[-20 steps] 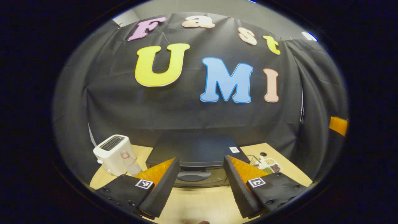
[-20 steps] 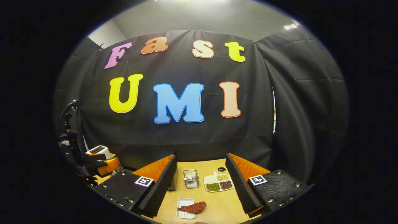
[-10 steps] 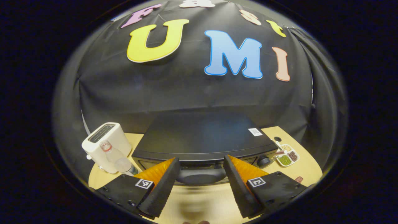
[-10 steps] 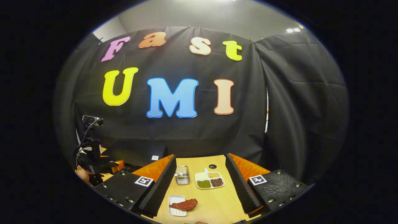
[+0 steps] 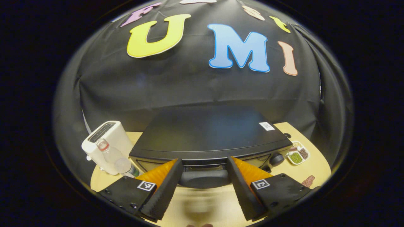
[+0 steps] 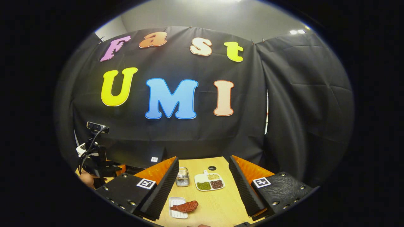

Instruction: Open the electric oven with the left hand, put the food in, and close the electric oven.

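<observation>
1. Your target is the black box-shaped electric oven [image 5: 208, 132], which stands on the pale wooden table [image 5: 202, 208] against the booth wall with its door closed. Its dark curved door handle [image 5: 203, 178] runs along the top of the door, straight ahead of you in the left gripper view.

2. Your left gripper [image 5: 203, 186] is spread wide and holds nothing. The handle sits between the two fingers, close to their tips, but neither pad presses on it yet.

3. To do this step well, ease forward until the handle lies deep between the pads, centred along its length, and then close firmly. A grip near one end would likely twist the door as you pull.

4. Pull outward and down in an arc — I judge the door hinges at its bottom edge, though the hinge itself is hidden.

5. The food — a reddish-brown slab of meat [image 6: 184, 206] resting partly on a small white ridged tray [image 6: 177, 212] — lies on the table between the fingers of your right gripper [image 6: 203, 189], which is also spread and empty, hovering above it.

6. Further out, a white toaster [image 5: 105, 142] and a clear plastic bottle [image 5: 118, 160] stand just left of the oven, so keep your elbow swing clear of them. A white divided dish of beans [image 6: 209, 183] and a small wire basket [image 6: 182, 177] lie beyond the meat.
</observation>
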`<state>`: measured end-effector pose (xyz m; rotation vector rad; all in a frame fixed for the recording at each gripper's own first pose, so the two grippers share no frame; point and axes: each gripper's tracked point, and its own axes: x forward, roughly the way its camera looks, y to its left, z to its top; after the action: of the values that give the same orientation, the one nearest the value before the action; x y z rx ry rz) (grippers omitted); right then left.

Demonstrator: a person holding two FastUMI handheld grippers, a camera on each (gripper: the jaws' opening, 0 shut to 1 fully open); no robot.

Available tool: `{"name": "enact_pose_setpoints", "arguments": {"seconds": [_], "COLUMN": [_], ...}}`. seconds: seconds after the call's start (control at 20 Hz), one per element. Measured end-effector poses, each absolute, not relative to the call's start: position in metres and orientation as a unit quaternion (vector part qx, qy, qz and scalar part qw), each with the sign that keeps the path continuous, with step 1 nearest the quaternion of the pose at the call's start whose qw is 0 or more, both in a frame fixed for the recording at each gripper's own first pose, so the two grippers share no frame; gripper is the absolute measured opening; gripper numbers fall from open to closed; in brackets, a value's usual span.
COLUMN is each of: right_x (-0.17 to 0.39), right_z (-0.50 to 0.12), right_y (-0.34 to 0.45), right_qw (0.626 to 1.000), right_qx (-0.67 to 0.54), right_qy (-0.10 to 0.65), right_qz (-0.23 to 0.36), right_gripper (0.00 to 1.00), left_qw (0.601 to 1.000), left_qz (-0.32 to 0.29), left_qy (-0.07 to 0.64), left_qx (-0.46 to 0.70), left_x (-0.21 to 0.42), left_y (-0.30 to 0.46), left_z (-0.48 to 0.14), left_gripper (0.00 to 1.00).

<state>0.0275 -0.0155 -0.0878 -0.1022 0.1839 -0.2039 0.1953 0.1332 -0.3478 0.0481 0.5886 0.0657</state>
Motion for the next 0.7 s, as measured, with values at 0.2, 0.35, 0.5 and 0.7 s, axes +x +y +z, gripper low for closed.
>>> {"name": "enact_pose_setpoints", "arguments": {"seconds": [0.2, 0.35, 0.5, 0.7], "right_x": [0.027, 0.026, 0.023, 0.018], "right_z": [-0.083, -0.083, -0.08, -0.083], "right_y": [-0.005, -0.001, 0.001, 0.002], "right_qw": [0.991, 0.992, 0.993, 0.993], "right_qx": [-0.054, -0.054, -0.054, -0.053], "right_qy": [0.083, 0.083, 0.079, 0.085], "right_qz": [-0.088, -0.078, -0.07, -0.061], "right_gripper": [0.95, 0.95, 0.95, 0.96], "left_qw": [0.955, 0.953, 0.951, 0.95], "left_qz": [0.024, 0.02, 0.018, 0.02], "left_qy": [0.294, 0.303, 0.309, 0.312], "left_qx": [0.022, 0.018, 0.022, 0.017], "left_x": [0.178, 0.159, 0.141, 0.12], "left_y": [0.132, 0.131, 0.129, 0.127], "left_z": [-0.349, -0.355, -0.362, -0.371], "left_gripper": [0.95, 0.92, 0.99, 0.99]}}
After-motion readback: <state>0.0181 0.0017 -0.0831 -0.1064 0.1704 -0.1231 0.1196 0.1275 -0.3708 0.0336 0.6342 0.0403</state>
